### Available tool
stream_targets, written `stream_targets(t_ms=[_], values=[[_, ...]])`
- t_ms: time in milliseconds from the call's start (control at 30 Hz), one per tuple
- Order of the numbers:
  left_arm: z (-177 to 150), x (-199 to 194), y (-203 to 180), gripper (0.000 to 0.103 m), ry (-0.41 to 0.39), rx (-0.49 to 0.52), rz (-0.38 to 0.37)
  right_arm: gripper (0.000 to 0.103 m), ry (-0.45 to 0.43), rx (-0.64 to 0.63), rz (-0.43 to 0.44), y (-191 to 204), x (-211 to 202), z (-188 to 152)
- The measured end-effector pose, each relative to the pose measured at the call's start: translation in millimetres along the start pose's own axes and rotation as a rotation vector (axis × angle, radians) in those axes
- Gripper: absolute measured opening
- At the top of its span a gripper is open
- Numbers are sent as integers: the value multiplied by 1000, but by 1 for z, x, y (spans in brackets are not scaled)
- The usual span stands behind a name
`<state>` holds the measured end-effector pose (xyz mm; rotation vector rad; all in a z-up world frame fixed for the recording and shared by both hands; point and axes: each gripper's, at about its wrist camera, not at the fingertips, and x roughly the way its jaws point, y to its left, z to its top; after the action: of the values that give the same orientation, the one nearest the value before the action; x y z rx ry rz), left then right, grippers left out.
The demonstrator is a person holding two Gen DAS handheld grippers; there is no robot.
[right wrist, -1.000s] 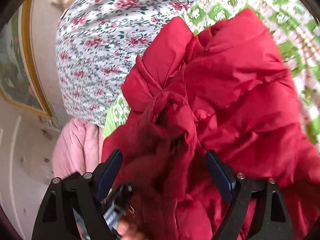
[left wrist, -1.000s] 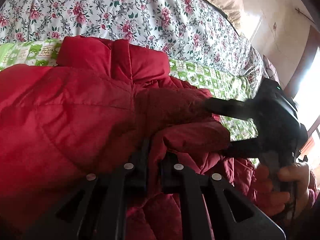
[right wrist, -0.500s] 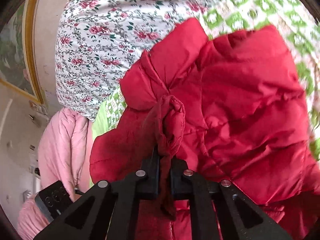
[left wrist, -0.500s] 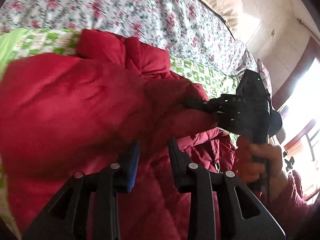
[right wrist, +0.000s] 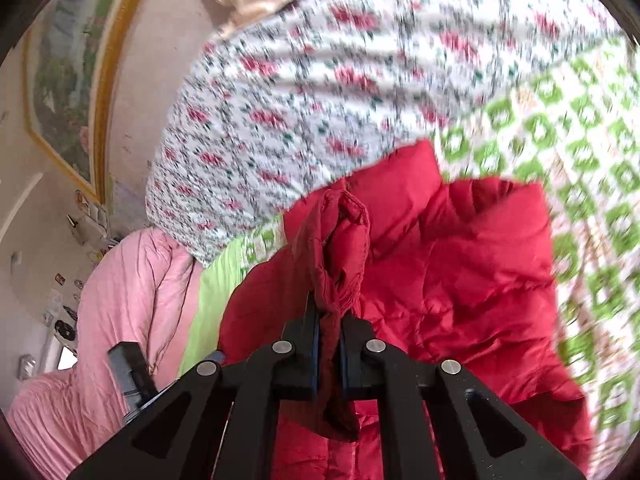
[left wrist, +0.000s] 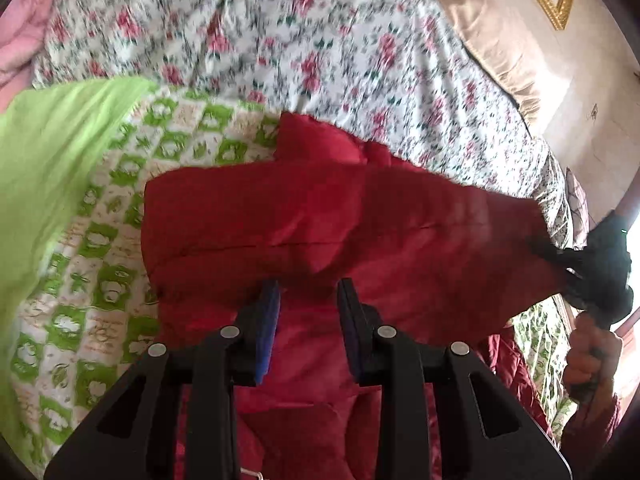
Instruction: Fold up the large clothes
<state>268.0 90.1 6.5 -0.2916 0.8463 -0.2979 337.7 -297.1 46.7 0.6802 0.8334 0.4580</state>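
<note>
1. Left hand-held gripper now apart, nothing between the blue pads, just hanging over the red puffer jacket. Was pinched shut on a fold a second ago, so looks like a deliberate let-go.
2. Right hand-held gripper clamped together on a bunched sleeve end (was wide apart a second ago, shut half a second ago).
3. Seen from the left camera: right hand-held gripper way off to the right, sleeve stretched out sideways, partly lifted.
4. Jacket body right ahead of both sets of fingers, lying on the green checked blanket, floral sheet beyond it on the bed.
5. Probably a handover: sleeve pulled straight, ready to fold across the body. Fold itself not done yet.
</note>
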Motion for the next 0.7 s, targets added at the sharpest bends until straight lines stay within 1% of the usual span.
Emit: stream_targets(t_ms=[67, 133, 200, 333, 433, 467, 533, 567, 600, 633, 700], values=[[-4, 9, 3, 27, 23, 8, 15, 6, -10, -21, -45, -6, -5, 0], [-6, 22, 3, 27, 50, 20, 13, 6, 3, -19, -96, -18, -1, -1], [-9, 29, -1, 27, 62, 38, 27, 6, 34, -3, -143, -36, 10, -5], [-13, 36, -4, 27, 89, 60, 26, 6, 93, 4, -236, -66, 36, -18], [-16, 45, 0, 27, 121, 58, 18, 8, 115, 9, -263, -81, 48, -26], [-17, 48, 1, 27, 129, 59, 18, 12, 114, 6, -274, -84, 50, -28], [-18, 51, 3, 27, 135, 59, 19, 15, 120, -1, -291, -83, 49, -29], [-19, 51, 3, 27, 136, 60, 19, 23, 117, 1, -298, -80, 45, -28], [-19, 52, 2, 27, 136, 61, 21, 25, 105, 3, -310, -77, 39, -25], [-19, 52, 2, 27, 137, 62, 23, 25, 91, -1, -321, -72, 34, -24], [-20, 52, 2, 27, 136, 65, 27, 25, 7, -50, -341, -52, 11, -18]])
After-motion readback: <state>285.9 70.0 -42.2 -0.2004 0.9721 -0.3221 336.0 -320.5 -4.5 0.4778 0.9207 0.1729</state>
